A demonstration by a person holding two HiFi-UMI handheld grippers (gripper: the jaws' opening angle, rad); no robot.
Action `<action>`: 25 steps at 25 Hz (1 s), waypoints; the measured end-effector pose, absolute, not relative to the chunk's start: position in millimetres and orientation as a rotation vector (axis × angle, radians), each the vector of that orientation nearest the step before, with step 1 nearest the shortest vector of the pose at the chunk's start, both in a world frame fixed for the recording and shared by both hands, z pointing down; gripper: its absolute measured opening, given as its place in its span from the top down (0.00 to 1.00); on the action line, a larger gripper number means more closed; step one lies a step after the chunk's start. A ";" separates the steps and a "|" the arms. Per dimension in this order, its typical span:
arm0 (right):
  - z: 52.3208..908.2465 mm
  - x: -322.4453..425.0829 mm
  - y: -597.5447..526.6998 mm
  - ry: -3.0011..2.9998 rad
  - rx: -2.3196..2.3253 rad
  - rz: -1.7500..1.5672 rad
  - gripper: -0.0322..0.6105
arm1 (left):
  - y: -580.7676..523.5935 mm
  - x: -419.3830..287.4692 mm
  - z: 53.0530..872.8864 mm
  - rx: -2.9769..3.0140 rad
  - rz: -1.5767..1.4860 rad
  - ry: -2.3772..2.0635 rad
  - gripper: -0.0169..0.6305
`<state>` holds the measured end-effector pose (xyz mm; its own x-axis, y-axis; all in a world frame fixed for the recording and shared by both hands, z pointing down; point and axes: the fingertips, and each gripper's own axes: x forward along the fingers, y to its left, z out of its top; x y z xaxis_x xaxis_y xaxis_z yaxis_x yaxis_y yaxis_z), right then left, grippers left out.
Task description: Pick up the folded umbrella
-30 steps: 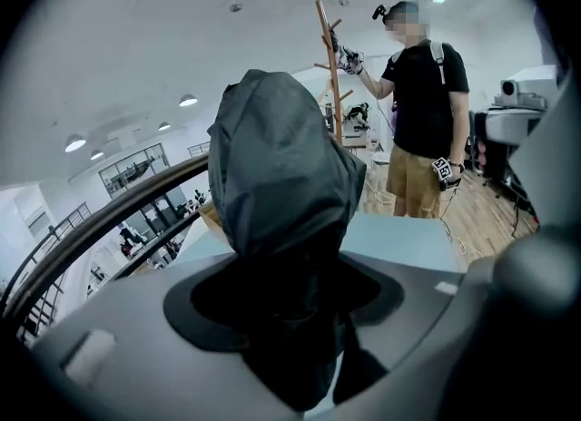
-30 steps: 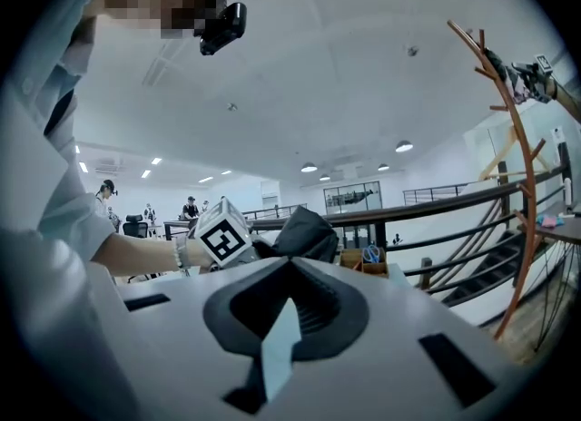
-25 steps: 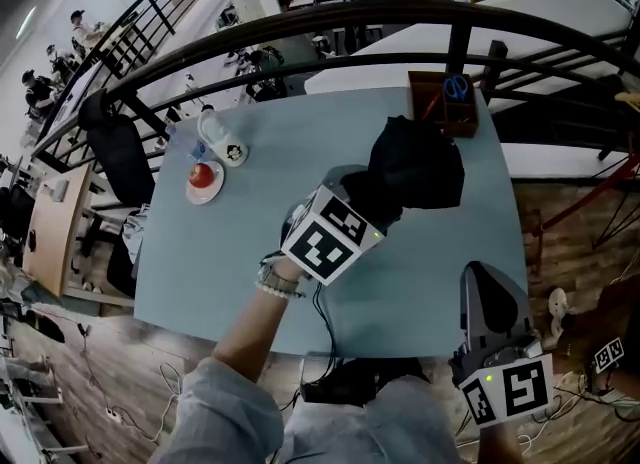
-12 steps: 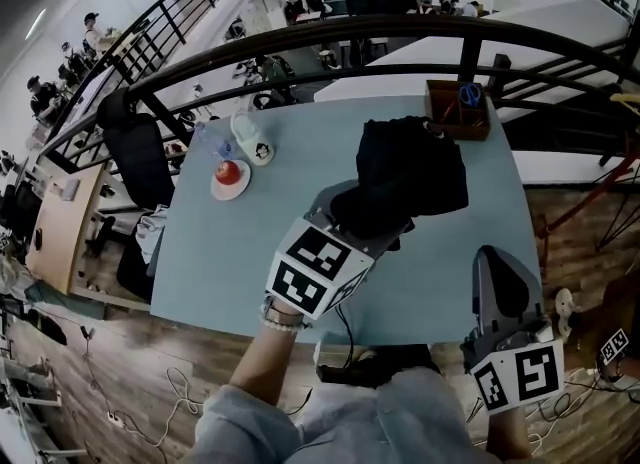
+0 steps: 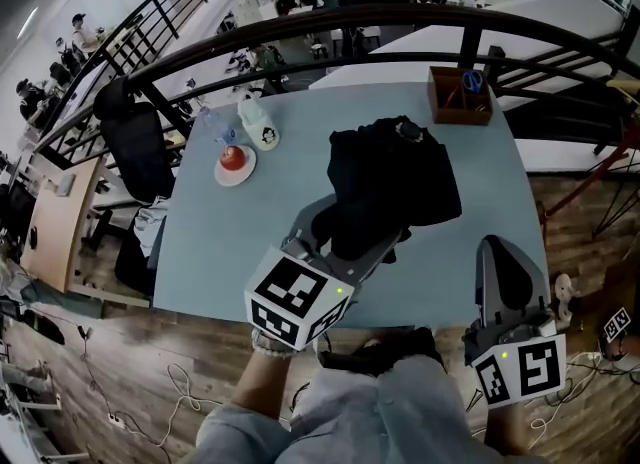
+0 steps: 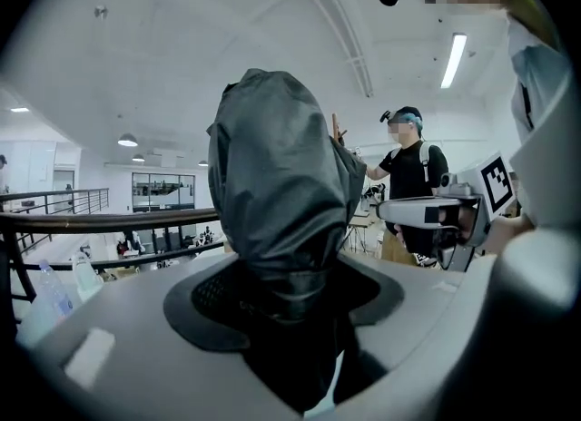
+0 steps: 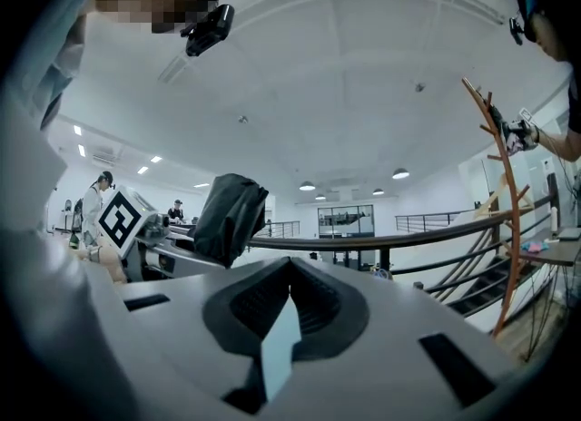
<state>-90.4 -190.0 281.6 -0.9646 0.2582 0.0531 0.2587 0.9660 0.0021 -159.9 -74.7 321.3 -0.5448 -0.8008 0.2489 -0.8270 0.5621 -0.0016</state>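
The left gripper (image 5: 358, 229) squeezes the black umbrella (image 5: 395, 177) tight and holds it up over the middle of the table (image 5: 225, 242). The right gripper (image 5: 508, 270) is at the table's near right corner, pinched closed with nothing in it.

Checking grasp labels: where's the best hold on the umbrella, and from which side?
Probably the narrow near end of the umbrella, coming in lengthwise from the person's side. There the fabric bunches tight enough to fit between the fingers, while the far end flares into loose folds. The left gripper is shut on it that way.
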 end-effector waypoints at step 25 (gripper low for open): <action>271.1 -116.3 -192.8 -3.039 -0.622 -0.056 0.95 | -62.9 -124.8 308.6 1.219 0.021 -2.712 0.55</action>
<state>-116.3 -192.8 271.1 -0.9188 0.3920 0.0456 0.3934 0.9190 0.0278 -124.8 -62.9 308.6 -0.6523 -0.7413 0.1582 -0.7436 0.6663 0.0556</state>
